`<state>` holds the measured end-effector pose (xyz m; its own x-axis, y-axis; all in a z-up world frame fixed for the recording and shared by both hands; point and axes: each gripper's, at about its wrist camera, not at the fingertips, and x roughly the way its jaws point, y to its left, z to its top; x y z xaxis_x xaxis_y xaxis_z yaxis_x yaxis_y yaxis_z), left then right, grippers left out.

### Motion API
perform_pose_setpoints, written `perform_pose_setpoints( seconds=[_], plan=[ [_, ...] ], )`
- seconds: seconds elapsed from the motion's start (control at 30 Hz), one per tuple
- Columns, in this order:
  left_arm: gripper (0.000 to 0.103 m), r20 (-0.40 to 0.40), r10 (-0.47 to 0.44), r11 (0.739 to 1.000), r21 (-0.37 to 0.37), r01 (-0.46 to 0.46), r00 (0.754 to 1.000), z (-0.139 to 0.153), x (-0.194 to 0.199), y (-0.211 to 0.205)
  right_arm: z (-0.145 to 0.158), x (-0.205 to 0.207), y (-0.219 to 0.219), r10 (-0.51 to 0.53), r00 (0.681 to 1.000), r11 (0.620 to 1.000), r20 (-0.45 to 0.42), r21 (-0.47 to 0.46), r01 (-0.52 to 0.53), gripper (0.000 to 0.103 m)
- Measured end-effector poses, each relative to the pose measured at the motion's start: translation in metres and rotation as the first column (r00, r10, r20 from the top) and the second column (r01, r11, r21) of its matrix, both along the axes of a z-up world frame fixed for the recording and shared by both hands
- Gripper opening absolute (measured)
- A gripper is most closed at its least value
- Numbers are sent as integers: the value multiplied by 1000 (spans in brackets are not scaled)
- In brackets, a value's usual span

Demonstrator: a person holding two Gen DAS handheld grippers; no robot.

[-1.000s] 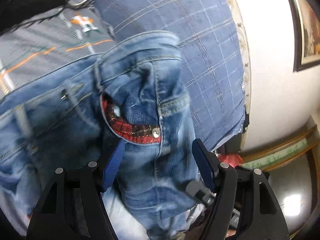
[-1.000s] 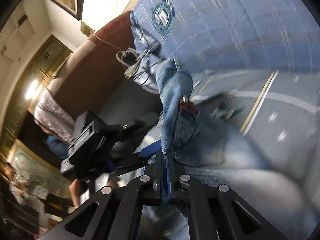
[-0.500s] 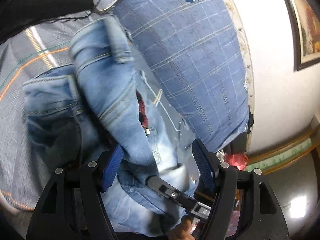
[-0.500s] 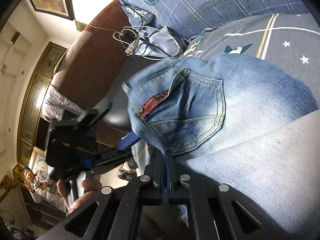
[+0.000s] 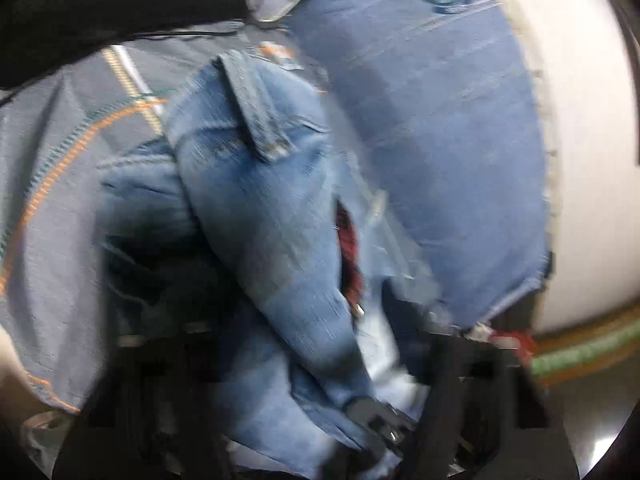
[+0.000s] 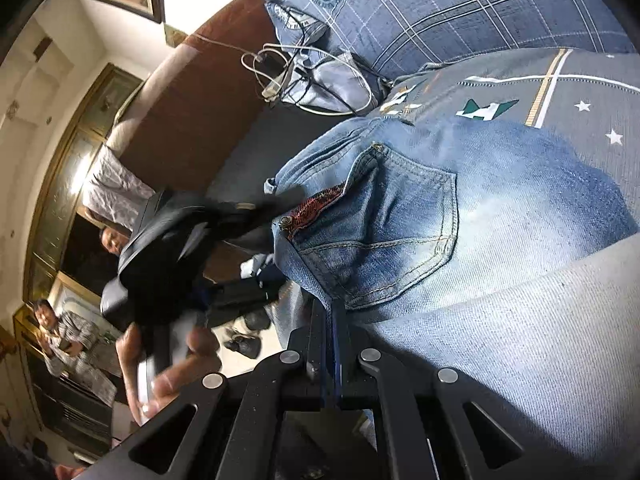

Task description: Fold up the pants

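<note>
On patterned bedding, faded stitched denim pants (image 6: 460,216), right gripper (image 6: 331,344) clamping a fold

The right gripper (image 6: 331,344) has its jaws pressed flat together, pinching an edge of the jeans (image 6: 460,216). The left gripper (image 5: 320,364), badly blurred in its own view, is closing its jaws with denim between them. A bare hand (image 6: 168,368) grasps the left gripper from below, fingers curled.

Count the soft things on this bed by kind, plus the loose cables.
Jeans: 1
Blue checked pillow: 1
Grey patterned bedsheet: 1
Tangle of white and black cables: 1
Total: 4
</note>
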<state>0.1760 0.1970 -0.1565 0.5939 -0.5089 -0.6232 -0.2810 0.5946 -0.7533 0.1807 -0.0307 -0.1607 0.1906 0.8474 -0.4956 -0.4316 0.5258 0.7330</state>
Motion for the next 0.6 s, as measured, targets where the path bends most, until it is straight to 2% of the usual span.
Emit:
perform_pose_setpoints(
  seconds=[0.07,0.1,0.17,0.2,0.23,0.3,0.33,0.4,0.43,0.47,0.5,0.57,0.6],
  plan=[
    [16,1,-3,1000,-7,3,1000,7,-6,2,2,-3,0,3,1000,1000,-5,15,-3,2],
    [16,34,-1,1000,-16,1,999,14,-13,4,7,-6,0,13,1000,1000,10,25,-13,2],
    [16,52,-3,999,38,1,999,21,-17,8,11,-10,4,21,999,999,33,25,-21,2],
    [16,22,0,999,55,-2,1000,14,-13,11,8,-10,7,11,1000,1000,26,5,-12,3],
    [17,-44,4,998,59,-1,999,-1,-7,13,2,-8,10,11,1000,1000,10,-17,-11,3],
    [27,-214,-13,999,34,21,977,-27,1,12,-16,-3,14,23,995,995,-94,-91,-32,4],
    [27,-213,-23,999,42,33,977,-26,2,10,-17,-2,6,28,988,994,-149,-102,-43,4],
    [33,-143,-40,992,111,57,989,-10,0,5,5,-8,-22,6,994,998,-110,-62,-13,7],
    [35,-113,-52,987,144,68,992,-4,-1,2,22,-14,-41,-21,998,998,-61,-63,17,11],
    [39,-102,-62,985,153,77,993,-2,-1,0,38,-23,-65,-65,998,995,-13,-75,63,29],
    [39,-104,-66,985,154,82,992,-3,0,-1,50,-32,-89,-113,993,990,23,-85,114,52],
    [39,-123,-60,986,146,78,991,-8,6,0,64,-55,-149,-259,962,956,82,-120,268,71],
    [39,-131,-46,989,133,64,990,-10,8,3,63,-63,-177,-329,942,931,73,-143,336,71]
  ],
)
